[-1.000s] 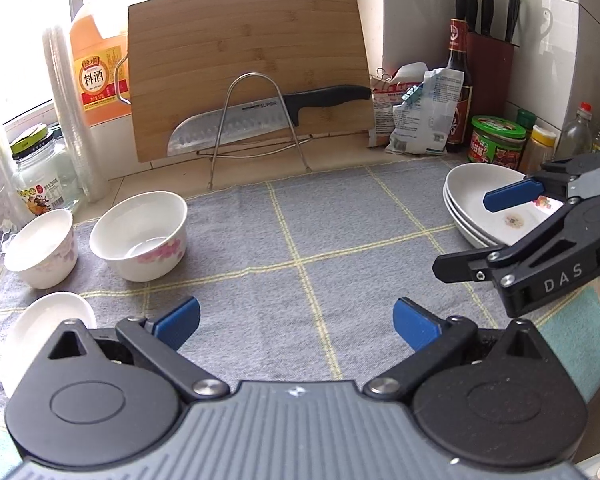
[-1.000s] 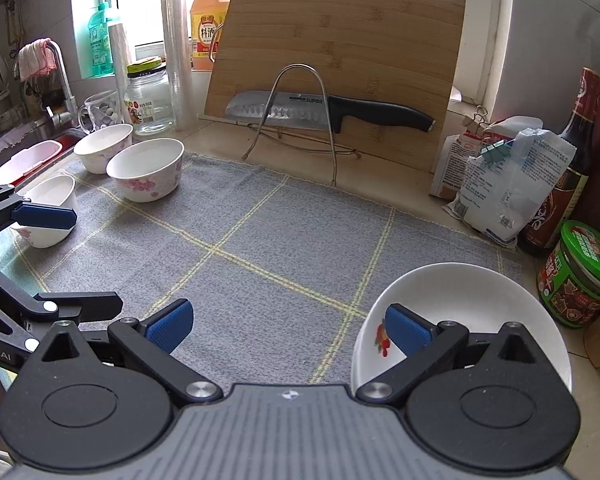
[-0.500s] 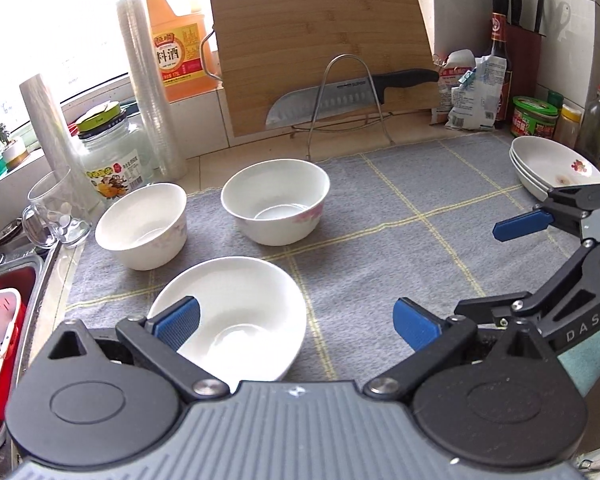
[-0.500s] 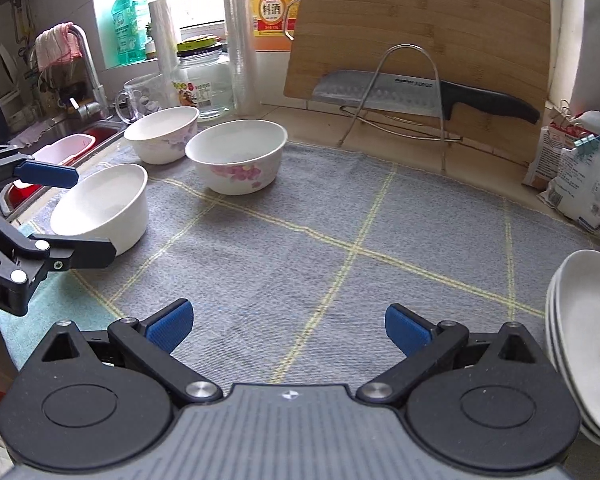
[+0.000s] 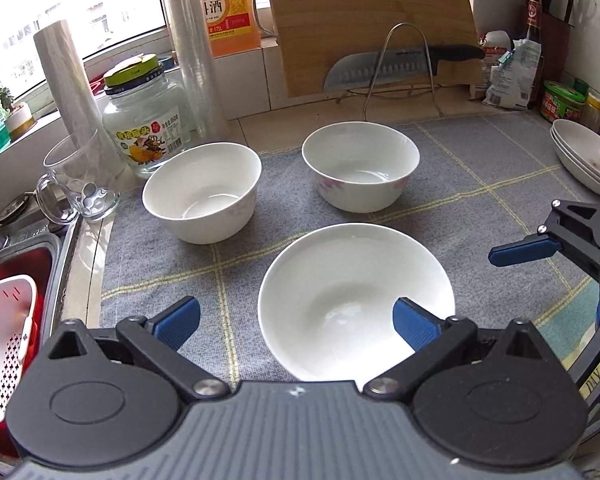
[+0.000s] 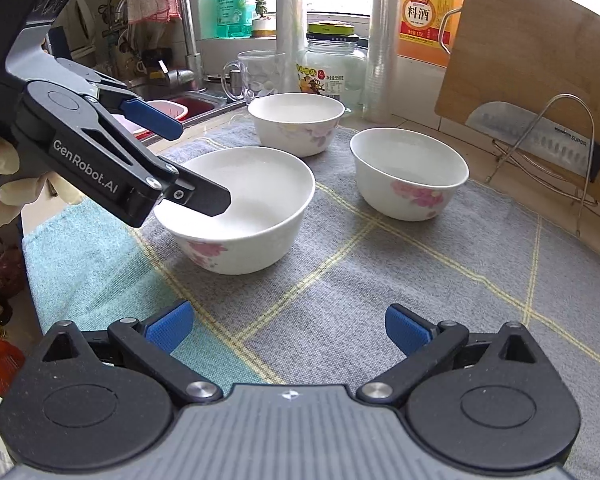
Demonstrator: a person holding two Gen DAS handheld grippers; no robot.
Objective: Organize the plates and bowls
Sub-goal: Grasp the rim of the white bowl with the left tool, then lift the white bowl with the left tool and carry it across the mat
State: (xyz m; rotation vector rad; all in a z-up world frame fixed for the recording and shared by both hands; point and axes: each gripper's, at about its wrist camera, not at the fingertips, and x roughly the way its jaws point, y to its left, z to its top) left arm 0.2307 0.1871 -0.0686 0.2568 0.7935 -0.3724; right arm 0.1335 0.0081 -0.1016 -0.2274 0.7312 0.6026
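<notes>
Three white bowls stand on the grey checked mat (image 5: pixel 472 160). My left gripper (image 5: pixel 296 324) is open low over the nearest bowl (image 5: pixel 352 292). Its right pad is above the bowl's inside and its left pad is outside the left rim. In the right wrist view the same gripper (image 6: pixel 198 164) reaches over that pink-flowered bowl (image 6: pixel 240 216). The other two bowls (image 5: pixel 202 190) (image 5: pixel 360 164) sit behind it. A stack of shallow plates (image 5: pixel 584 160) rests at the mat's far right. My right gripper (image 6: pixel 288 328) hangs open over bare mat, holding nothing, and appears at the right edge (image 5: pixel 524 230).
A bamboo cutting board (image 5: pixel 372 20) and a knife on a wire rack (image 5: pixel 396 68) stand at the back. A glass jar (image 5: pixel 144 120) and a glass mug (image 5: pixel 76 184) sit left of the bowls. The sink with a red and white basket (image 5: pixel 8 332) lies at the left.
Both grippers have swung left, away from the plate stack, toward the bowls. My left gripper now sits over the nearest bowl. Both stay open.
</notes>
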